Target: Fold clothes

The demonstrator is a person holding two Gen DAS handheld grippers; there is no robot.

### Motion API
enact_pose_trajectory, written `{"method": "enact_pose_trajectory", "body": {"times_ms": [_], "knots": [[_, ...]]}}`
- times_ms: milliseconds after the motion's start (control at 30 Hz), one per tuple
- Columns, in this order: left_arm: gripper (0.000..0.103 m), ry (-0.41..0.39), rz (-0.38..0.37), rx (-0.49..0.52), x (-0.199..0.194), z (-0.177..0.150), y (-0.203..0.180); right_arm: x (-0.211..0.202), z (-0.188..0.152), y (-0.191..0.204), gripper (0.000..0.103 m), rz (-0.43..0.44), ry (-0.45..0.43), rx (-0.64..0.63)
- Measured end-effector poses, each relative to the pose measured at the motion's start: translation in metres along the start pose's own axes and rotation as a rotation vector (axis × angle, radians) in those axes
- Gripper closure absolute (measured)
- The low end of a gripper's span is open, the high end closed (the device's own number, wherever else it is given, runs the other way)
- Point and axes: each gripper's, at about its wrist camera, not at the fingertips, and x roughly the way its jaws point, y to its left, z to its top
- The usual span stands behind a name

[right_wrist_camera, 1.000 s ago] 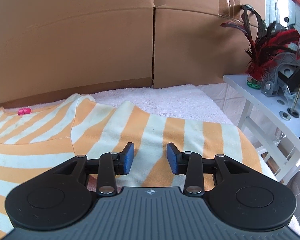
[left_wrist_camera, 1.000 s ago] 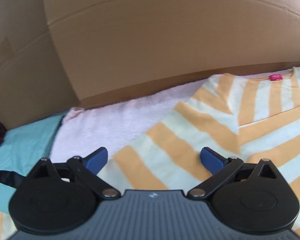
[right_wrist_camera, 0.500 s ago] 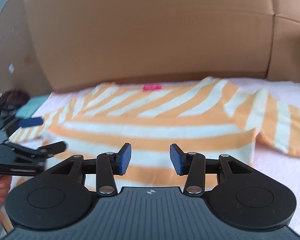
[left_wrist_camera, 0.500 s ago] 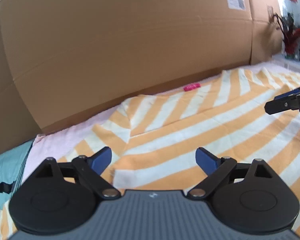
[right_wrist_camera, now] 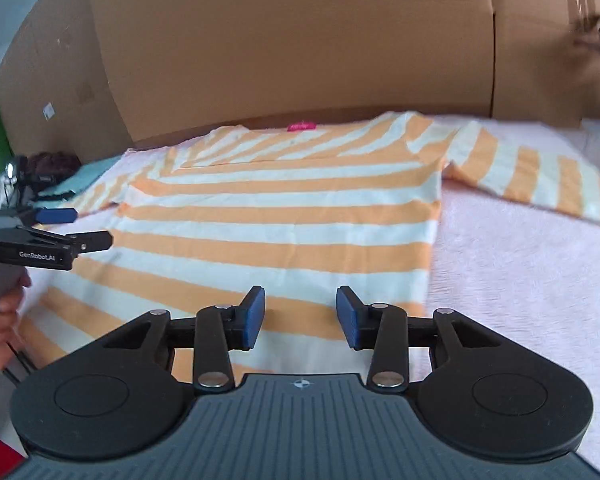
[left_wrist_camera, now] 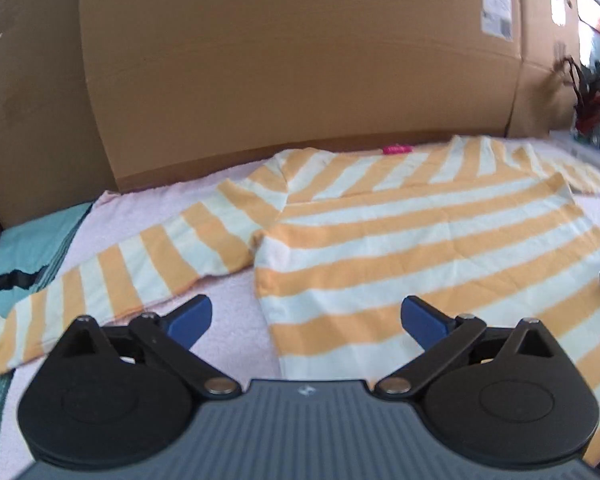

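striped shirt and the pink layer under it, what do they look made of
Striped shirt: seemingly soft matte knit, likely cotton; it lies limp with faint creases. Pink layer: fuzzy, napped, probably terry or fleece, going by its nubbly surface. Neither can be confirmed by sight.

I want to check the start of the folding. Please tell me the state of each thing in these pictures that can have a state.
Striped shirt: lying flat on the pink towel, both sleeves spread out, not yet folded.
Pink towel: spread flat under the shirt.
Left gripper: jaws opening, nothing between them.
Right gripper: jaws closing, partly open, nothing gripped.
Cardboard boxes: closed, upright behind the shirt.
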Motion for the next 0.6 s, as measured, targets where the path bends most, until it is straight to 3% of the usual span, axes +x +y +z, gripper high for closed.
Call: {"method": "enact_pose_trajectory", "body": {"times_ms": [100,133,267,300,333,400,533,600], "knots": [[0.001,-0.008,0.025,0.017,-0.013,-0.017,0.0,-0.024,-0.008,-0.011,0.068,-0.11,-0.016,-0.004],[0.001,-0.005,0.025,0.016,-0.018,-0.018,0.0,-0.031,-0.009,-0.009,0.064,-0.091,-0.027,0.015],[0.001,-0.037,-0.038,0.059,-0.031,-0.018,-0.014,-0.044,-0.021,0.016,0.063,0.15,-0.039,-0.017],[0.001,-0.049,-0.063,0.075,-0.034,-0.018,-0.019,-0.038,-0.024,0.021,0.063,0.127,-0.02,-0.051],[0.001,-0.041,-0.055,0.116,-0.034,-0.02,-0.027,-0.033,-0.028,0.024,0.068,0.106,-0.005,-0.082],[0.001,-0.041,-0.03,0.157,-0.033,-0.026,-0.033,-0.044,-0.034,0.013,0.067,0.08,-0.023,-0.096],[0.001,0.005,-0.09,0.103,-0.037,-0.024,-0.02,-0.069,-0.043,-0.005,0.068,0.038,-0.034,-0.076],[0.001,-0.001,-0.14,0.099,-0.041,-0.019,-0.025,-0.079,-0.045,-0.01,0.065,0.073,-0.05,-0.018]]}}
